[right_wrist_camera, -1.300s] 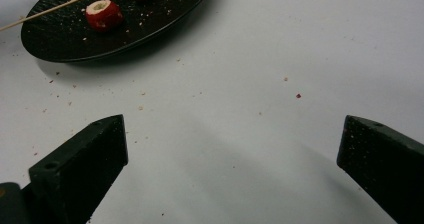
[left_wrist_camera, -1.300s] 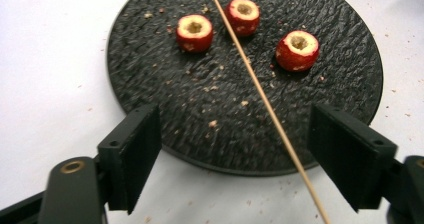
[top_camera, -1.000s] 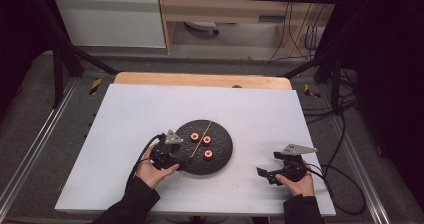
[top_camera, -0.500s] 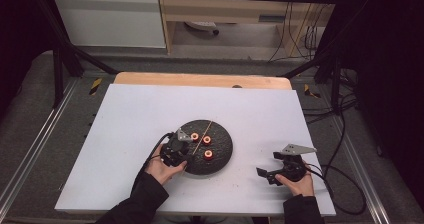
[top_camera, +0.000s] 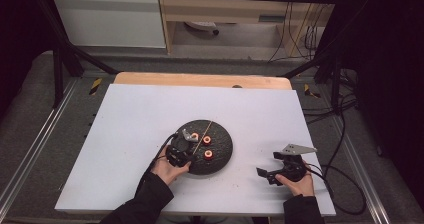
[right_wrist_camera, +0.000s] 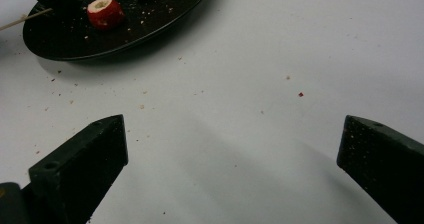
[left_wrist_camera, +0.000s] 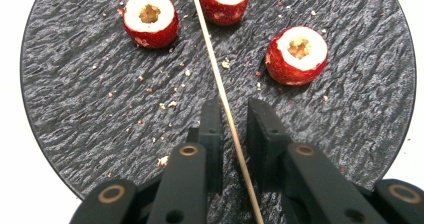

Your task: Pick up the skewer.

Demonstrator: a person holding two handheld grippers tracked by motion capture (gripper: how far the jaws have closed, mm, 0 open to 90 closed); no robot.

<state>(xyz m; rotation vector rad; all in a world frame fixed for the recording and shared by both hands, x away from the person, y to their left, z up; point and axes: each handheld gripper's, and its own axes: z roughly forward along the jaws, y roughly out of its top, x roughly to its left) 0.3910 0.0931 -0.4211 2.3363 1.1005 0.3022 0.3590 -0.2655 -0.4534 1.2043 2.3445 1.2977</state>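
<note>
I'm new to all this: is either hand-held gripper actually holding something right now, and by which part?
Not yet. The left hand-held gripper has just been closing around the wooden skewer near its lower end, pads not yet pressing it. The right hand-held gripper is open, holding nothing.

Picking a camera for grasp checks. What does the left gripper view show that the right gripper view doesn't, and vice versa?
Left gripper view: the left gripper, jaws just been closing, flanks the skewer with a sliver of gap on each side. Three cored fruit pieces lie beyond on the plate.
Right gripper view: the right gripper, jaws wide apart with nothing between them, over white table with scattered crumbs.
Both: the dark plate, the skewer and fruit pieces.
</note>
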